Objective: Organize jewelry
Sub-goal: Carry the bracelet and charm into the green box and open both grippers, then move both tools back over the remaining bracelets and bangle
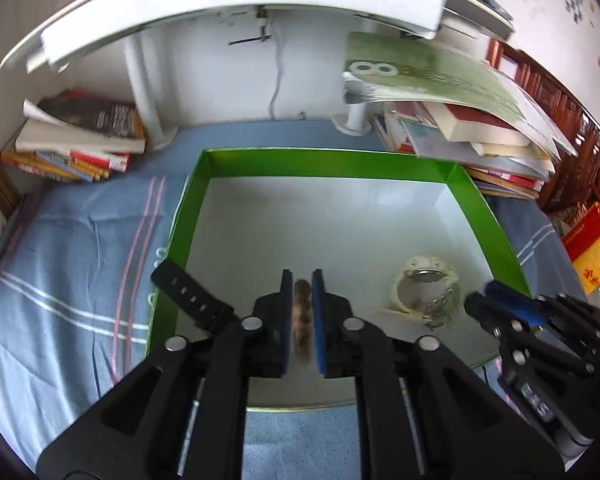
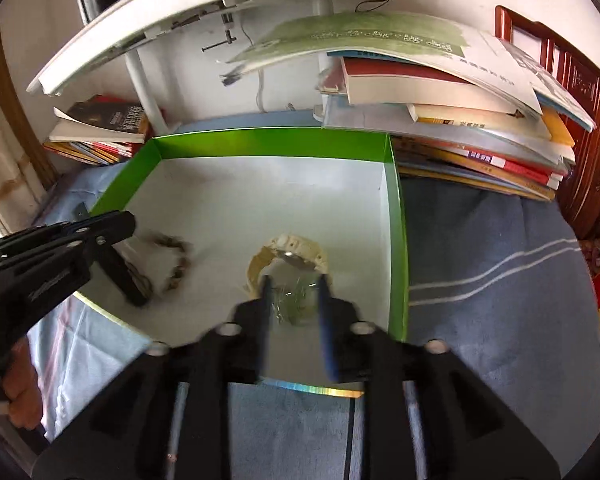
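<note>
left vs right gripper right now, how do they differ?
The left gripper has its jaws nearly closed on a brown bead bracelet; the right gripper has its jaws wide apart around a clear bracelet, beside a white watch. Both work inside the green box.

One green box (image 1: 492,216), two watches, one bead bracelet (image 2: 176,260).

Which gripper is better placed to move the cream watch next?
Right. The right gripper, jaws open, sits just short of the cream watch in the green tray; the left gripper is shut on the beaded bracelet.
</note>
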`<action>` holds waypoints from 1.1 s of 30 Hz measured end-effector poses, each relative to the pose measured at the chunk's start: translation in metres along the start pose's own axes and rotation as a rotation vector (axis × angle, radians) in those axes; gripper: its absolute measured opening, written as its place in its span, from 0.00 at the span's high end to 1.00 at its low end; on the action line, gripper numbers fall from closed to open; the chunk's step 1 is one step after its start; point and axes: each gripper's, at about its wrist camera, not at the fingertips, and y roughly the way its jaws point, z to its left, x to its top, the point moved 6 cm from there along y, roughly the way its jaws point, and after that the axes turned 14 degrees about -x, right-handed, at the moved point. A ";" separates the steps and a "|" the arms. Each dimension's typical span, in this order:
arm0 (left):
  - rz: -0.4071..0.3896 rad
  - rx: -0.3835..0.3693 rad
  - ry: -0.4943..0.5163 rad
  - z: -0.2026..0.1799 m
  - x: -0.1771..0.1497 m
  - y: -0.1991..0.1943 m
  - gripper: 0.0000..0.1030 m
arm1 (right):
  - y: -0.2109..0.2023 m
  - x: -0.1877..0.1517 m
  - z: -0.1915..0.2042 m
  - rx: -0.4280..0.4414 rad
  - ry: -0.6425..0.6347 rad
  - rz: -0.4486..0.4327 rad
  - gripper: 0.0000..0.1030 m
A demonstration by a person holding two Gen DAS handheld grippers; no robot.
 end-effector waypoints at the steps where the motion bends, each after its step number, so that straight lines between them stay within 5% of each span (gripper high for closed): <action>1: -0.011 -0.002 -0.001 0.001 -0.002 -0.005 0.69 | -0.009 -0.002 -0.003 0.014 0.011 -0.017 0.64; 7: -0.042 0.156 0.040 0.008 -0.061 -0.065 0.44 | -0.057 -0.046 -0.023 0.020 0.004 -0.062 0.63; 13: -0.005 0.227 -0.076 0.013 -0.164 -0.101 0.39 | -0.063 -0.125 -0.033 0.039 0.028 0.046 0.63; 16: 0.022 0.232 -0.016 -0.002 -0.186 -0.105 0.38 | -0.061 -0.146 -0.029 0.020 0.018 0.083 0.63; 22: 0.023 0.188 0.084 -0.027 -0.201 -0.106 0.32 | -0.057 -0.151 -0.011 -0.005 -0.011 0.095 0.63; 33: 0.064 0.178 0.070 -0.014 -0.216 -0.104 0.32 | -0.033 -0.119 0.055 0.010 -0.147 0.082 0.60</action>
